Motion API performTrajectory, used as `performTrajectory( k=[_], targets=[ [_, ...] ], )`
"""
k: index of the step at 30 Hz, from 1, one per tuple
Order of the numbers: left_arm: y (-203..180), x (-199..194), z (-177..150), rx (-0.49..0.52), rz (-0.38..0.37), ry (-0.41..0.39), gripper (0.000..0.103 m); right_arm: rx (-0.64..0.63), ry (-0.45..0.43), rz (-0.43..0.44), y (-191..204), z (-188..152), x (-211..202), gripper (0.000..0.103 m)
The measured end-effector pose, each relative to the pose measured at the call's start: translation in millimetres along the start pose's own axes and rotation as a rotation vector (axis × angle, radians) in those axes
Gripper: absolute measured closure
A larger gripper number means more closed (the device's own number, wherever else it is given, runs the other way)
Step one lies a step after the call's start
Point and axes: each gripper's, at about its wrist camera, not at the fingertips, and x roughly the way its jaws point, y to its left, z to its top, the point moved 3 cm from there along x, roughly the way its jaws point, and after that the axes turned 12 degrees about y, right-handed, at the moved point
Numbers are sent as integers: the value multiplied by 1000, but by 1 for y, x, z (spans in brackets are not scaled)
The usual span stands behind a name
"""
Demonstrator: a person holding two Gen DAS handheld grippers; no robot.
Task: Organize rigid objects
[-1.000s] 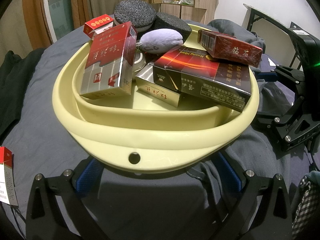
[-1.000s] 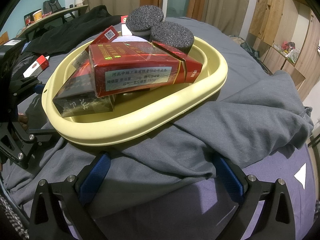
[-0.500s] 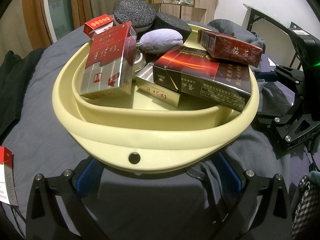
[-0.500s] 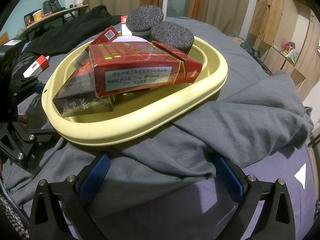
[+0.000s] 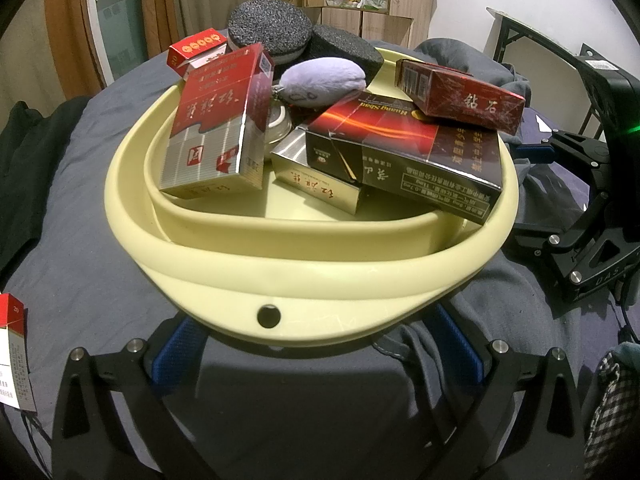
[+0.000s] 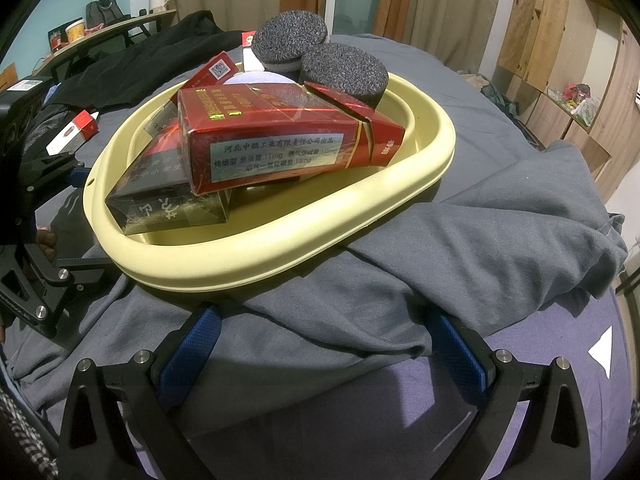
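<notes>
A pale yellow basin (image 5: 312,280) sits on a grey cloth and holds several cigarette boxes: a red-and-silver one (image 5: 216,124), a black-and-red carton (image 5: 404,148), a dark red one (image 5: 460,94), plus a lilac plush pouch (image 5: 324,84) and two dark round sponges (image 5: 268,32). My left gripper (image 5: 316,356) is open and empty, its fingers under the basin's near rim. My right gripper (image 6: 320,344) is open and empty over the grey cloth, just short of the basin (image 6: 280,232); a red box (image 6: 280,140) tops the pile there.
A red-and-white box (image 5: 14,352) lies at the far left on the cloth; another (image 6: 74,132) lies beyond the basin. A folded grey garment (image 6: 500,240) bunches at the right. The other gripper's black frame (image 5: 592,208) stands at the basin's right.
</notes>
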Motion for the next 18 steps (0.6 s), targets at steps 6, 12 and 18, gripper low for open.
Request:
performTrajectory(
  k=[6, 12, 18],
  targets=[
    [0, 0, 0, 0, 0, 0, 0, 0, 0, 0, 0, 0, 0, 0],
    [1, 0, 1, 0, 0, 0, 0, 0, 0, 0, 0, 0, 0, 0],
    [2, 0, 0, 0, -2, 0, 0, 0, 0, 1, 0, 0, 0, 0]
  ],
)
